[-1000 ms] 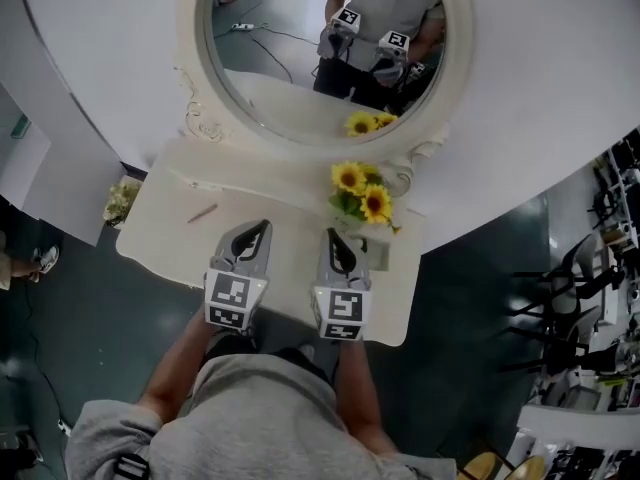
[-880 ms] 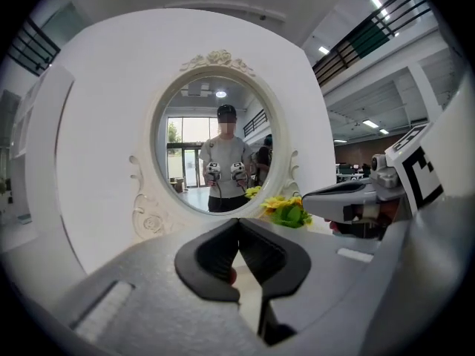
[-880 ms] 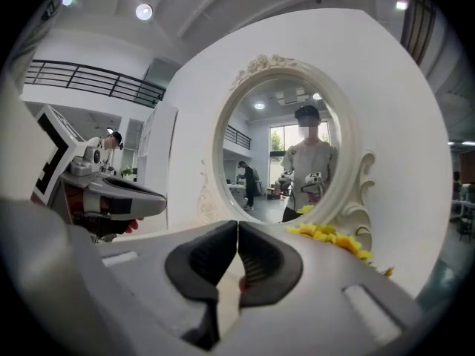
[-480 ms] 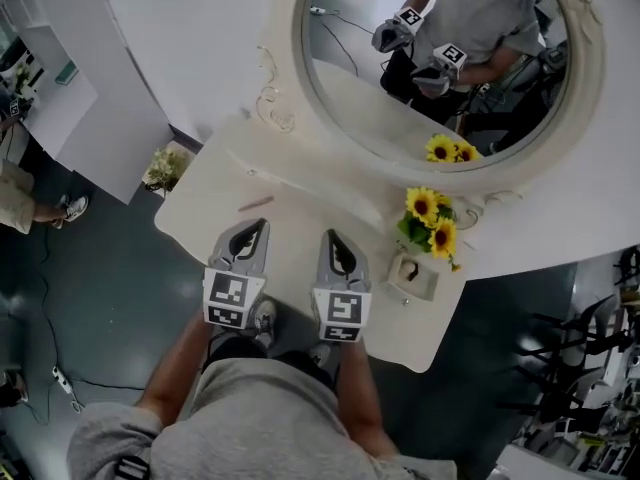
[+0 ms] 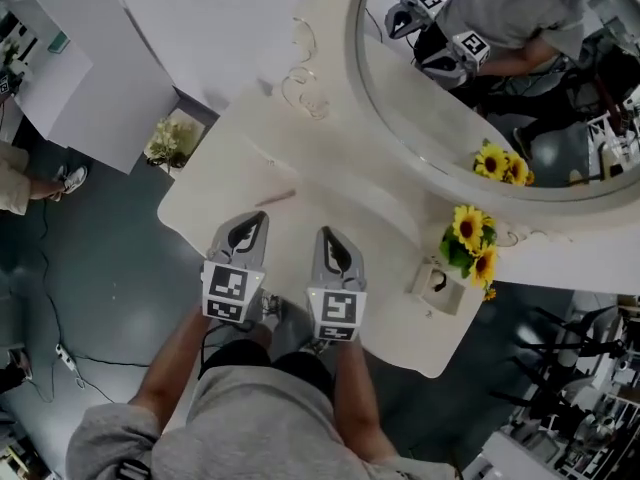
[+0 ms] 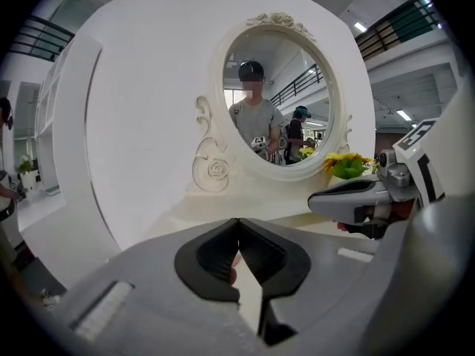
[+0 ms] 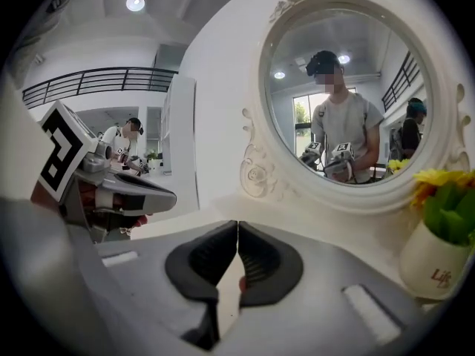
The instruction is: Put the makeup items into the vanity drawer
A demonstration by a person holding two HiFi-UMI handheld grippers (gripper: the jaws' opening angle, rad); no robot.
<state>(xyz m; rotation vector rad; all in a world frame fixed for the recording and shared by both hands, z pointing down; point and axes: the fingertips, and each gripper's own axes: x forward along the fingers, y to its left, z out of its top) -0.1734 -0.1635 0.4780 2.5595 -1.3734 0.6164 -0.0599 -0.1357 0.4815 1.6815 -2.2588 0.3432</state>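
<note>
The left gripper (image 5: 256, 220) and right gripper (image 5: 326, 236) keep their fingers clenched together, empty. A slim pink pencil (image 5: 278, 196) lies on the counter (image 5: 350, 208) before the mirror (image 5: 450, 108), untouched.

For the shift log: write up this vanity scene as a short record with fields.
left gripper: shut, empty, over the vanity top's near edge
right gripper: shut, empty, beside the left one
makeup item: slim pinkish stick lying on the vanity top, beyond the left gripper
sunflowers: in a pot at the right, under the mirror
drawer: not in view
</note>
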